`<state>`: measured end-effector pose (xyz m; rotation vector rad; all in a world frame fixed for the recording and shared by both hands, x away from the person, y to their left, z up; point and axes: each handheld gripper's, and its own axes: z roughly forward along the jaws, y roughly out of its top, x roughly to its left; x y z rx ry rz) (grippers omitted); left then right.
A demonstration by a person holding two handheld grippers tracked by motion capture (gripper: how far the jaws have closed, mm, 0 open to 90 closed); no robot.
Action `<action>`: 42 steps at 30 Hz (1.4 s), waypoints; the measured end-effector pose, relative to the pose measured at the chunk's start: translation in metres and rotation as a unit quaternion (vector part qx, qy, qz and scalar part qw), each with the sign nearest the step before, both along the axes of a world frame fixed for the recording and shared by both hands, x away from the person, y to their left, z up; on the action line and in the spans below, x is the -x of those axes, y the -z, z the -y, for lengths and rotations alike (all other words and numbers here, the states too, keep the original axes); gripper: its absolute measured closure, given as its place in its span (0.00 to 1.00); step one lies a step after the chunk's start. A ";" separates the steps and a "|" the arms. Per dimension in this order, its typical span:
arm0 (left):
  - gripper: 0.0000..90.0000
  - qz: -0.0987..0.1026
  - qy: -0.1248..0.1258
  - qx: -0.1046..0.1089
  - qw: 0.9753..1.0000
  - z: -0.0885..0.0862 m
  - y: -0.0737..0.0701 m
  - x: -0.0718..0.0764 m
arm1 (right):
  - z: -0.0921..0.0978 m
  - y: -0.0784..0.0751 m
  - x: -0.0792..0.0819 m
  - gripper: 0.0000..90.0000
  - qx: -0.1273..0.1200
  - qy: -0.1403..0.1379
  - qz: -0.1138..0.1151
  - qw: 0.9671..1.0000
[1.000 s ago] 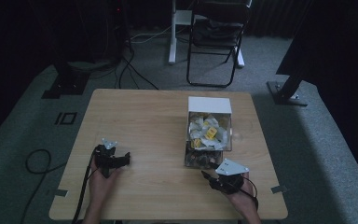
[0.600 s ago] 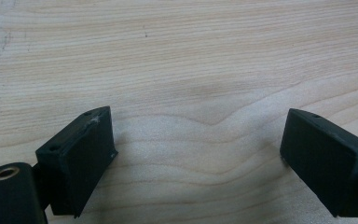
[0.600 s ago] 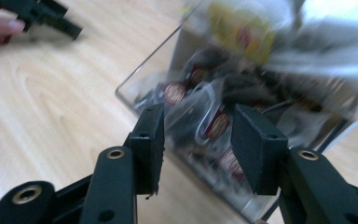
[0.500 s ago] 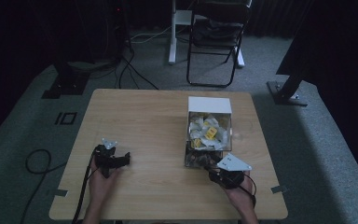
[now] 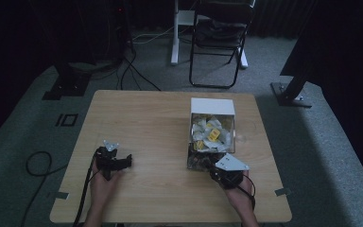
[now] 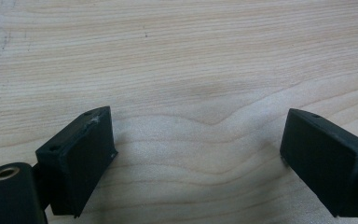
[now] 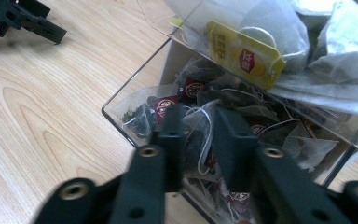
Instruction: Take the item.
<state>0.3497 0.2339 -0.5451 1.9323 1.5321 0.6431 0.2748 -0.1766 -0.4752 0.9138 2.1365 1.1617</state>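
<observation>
On the left of the wooden surface [image 5: 151,123], the left gripper [image 5: 123,162] rests low in the person's left hand [image 5: 103,182], its jaws spread wide over bare wood with nothing between them. Well apart to the right stands a clear compartmented box [image 5: 211,137] with a white back panel. Its far compartment holds pale tea bags [image 7: 270,28] with a yellow tag [image 7: 242,53]; the near compartment holds dark tea bags [image 7: 196,107] with red tags. The right gripper [image 7: 198,128] reaches into that near compartment, jaws nearly closed around a dark bag and its string, though the blur makes a firm grip hard to confirm. The right hand [image 5: 238,198] holds it at the surface's near edge.
</observation>
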 end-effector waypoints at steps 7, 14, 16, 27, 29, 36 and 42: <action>0.12 0.000 0.000 0.000 1.000 0.000 0.000 0.000 | 0.002 0.000 0.002 0.99 -0.002 0.000 0.002 1.000; 0.12 0.000 0.000 0.000 1.000 0.000 0.000 0.000 | 0.005 -0.004 0.004 1.00 -0.007 -0.002 0.011 1.000; 0.12 0.000 0.000 0.000 1.000 0.000 0.000 0.000 | 0.005 -0.006 0.005 1.00 -0.009 -0.001 0.012 1.000; 0.12 0.000 0.000 0.000 1.000 0.000 0.000 0.000 | 0.013 -0.012 0.014 1.00 -0.017 0.003 0.015 1.000; 0.12 0.000 0.000 0.000 1.000 0.000 0.000 0.000 | 0.015 -0.013 0.016 1.00 -0.017 0.005 0.016 1.000; 0.12 0.000 0.000 0.000 1.000 0.000 0.000 0.000 | 0.024 -0.017 0.023 1.00 -0.021 0.017 0.023 0.999; 0.12 0.000 0.000 0.000 1.000 0.000 0.000 0.000 | 0.030 -0.020 0.028 1.00 -0.021 0.023 0.027 0.999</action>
